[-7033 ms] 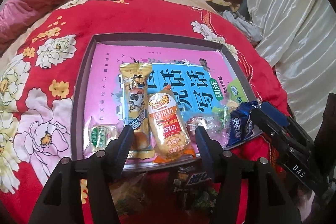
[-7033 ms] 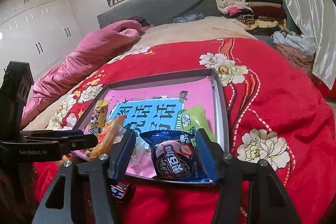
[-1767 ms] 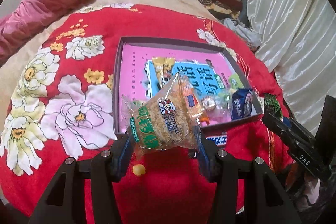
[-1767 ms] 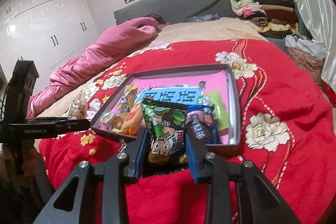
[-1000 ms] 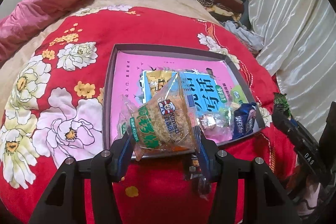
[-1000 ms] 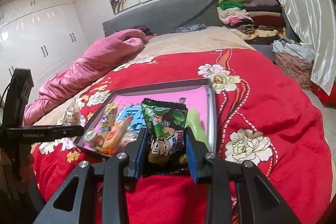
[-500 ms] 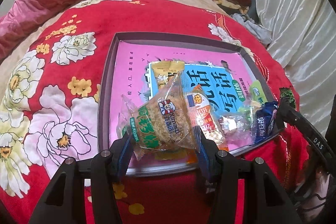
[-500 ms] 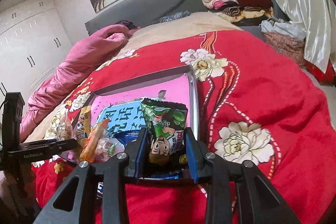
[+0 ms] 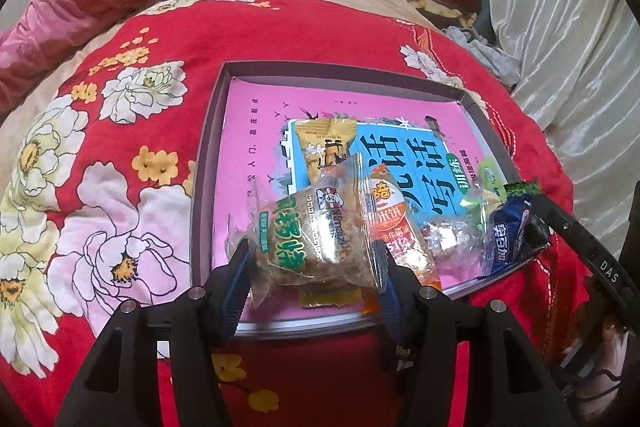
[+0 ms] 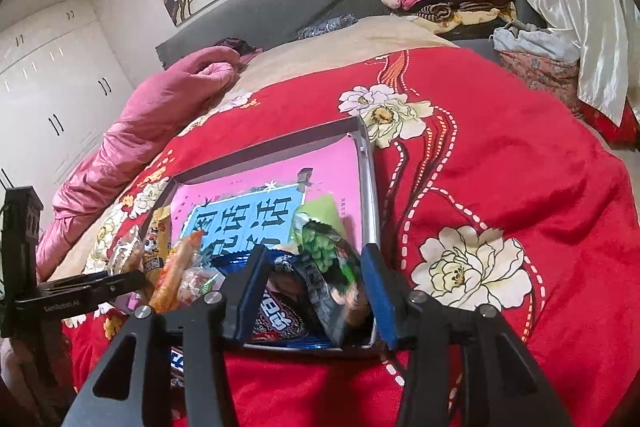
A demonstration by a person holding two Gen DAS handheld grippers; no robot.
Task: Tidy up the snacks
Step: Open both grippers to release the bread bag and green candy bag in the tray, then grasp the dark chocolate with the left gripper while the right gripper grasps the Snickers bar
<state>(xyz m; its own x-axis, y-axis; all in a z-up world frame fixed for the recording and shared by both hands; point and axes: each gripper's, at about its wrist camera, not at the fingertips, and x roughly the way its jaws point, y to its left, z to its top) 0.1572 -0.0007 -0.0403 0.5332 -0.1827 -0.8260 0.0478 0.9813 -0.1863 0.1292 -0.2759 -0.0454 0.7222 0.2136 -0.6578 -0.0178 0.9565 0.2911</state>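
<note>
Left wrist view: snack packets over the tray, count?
7, left to right at tray's near end: floss, yellow, orange, clear, pale-green, blue, dark-green packets; others may be hidden.

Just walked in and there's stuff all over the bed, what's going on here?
A person with a gripper in each hand is sorting snacks into a tray on a red floral blanket. The left gripper holds a clear meat-floss bun packet over the tray. The right gripper's jaws are opening, letting go of a green-and-black snack bag.
</note>
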